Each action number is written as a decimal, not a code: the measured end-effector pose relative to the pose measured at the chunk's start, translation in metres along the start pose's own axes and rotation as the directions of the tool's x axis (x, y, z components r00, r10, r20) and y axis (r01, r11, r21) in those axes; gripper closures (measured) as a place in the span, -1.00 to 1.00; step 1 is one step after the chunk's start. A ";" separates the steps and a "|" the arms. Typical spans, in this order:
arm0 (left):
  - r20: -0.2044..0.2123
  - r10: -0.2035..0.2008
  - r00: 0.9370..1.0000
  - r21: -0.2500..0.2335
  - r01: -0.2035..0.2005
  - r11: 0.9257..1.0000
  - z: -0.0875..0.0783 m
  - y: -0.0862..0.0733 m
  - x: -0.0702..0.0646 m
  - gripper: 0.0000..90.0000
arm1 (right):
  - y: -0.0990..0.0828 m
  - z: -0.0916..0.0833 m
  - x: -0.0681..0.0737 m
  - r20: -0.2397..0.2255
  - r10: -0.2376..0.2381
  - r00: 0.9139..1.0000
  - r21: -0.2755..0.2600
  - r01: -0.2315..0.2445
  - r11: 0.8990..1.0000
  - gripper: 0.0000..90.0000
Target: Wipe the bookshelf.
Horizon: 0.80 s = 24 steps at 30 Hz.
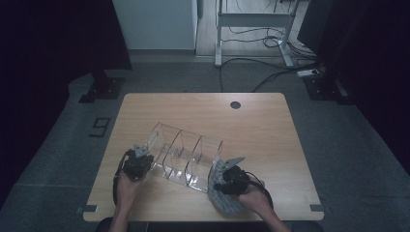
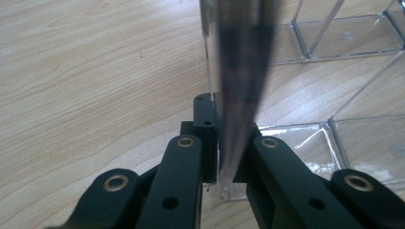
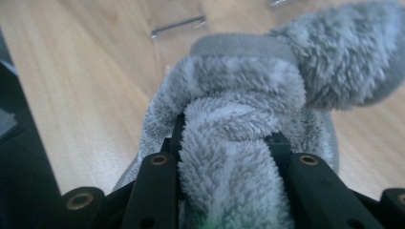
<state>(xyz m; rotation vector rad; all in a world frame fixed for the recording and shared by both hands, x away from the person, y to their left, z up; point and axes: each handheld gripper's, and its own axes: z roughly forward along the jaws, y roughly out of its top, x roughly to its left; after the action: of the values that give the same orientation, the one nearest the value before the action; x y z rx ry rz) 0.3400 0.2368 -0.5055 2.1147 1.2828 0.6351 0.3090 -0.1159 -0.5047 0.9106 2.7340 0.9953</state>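
Note:
A clear acrylic organiser [image 1: 186,154] with three compartments lies on the wooden table [image 1: 251,125]. My left gripper [image 1: 140,157] is shut on its left end wall; in the left gripper view that clear wall [image 2: 239,71] stands edge-on, pinched between the black jaws of my left gripper [image 2: 228,157]. My right gripper [image 1: 227,181] is at the organiser's right end, shut on a grey fluffy cloth [image 1: 220,193]. In the right gripper view the cloth [image 3: 239,119] bulges up between the jaws of my right gripper [image 3: 229,157] and hides what lies beyond.
The table has a round cable hole [image 1: 235,105] near its far edge. Beyond it the floor holds a desk frame [image 1: 251,29], cables [image 1: 270,72] and a power strip [image 1: 309,73]. Bare tabletop surrounds the organiser.

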 end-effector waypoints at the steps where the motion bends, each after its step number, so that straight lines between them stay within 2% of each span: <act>1: 0.001 0.001 1.000 -0.002 -0.001 1.000 0.000 0.000 0.000 0.90 | 0.000 -0.002 -0.002 0.004 0.004 1.000 -0.004 -0.004 1.000 0.48; 7: 0.013 0.012 1.000 -0.004 -0.012 1.000 0.001 -0.001 0.002 0.89 | 0.000 -0.019 -0.016 0.062 0.017 0.998 -0.032 -0.016 0.999 0.48; 9: 0.011 0.025 1.000 0.014 -0.026 1.000 0.003 -0.003 0.001 0.87 | -0.001 -0.025 -0.023 0.080 0.032 0.996 -0.046 -0.029 0.999 0.48; 12: 0.012 0.030 0.999 0.014 -0.030 0.999 0.003 -0.003 0.001 0.87 | -0.001 -0.034 -0.031 0.101 0.049 0.994 -0.067 -0.042 0.997 0.48; 24: 0.024 0.009 1.000 0.009 -0.009 1.000 0.003 -0.003 0.002 0.89 | -0.004 -0.072 -0.061 0.161 0.120 0.980 -0.161 -0.094 0.982 0.47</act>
<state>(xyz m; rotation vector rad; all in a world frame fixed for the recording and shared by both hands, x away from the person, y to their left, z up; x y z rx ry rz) 0.3413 0.2395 -0.5098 2.1306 1.2662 0.6063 0.3366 -0.1930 -0.4571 1.0724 2.4546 1.0738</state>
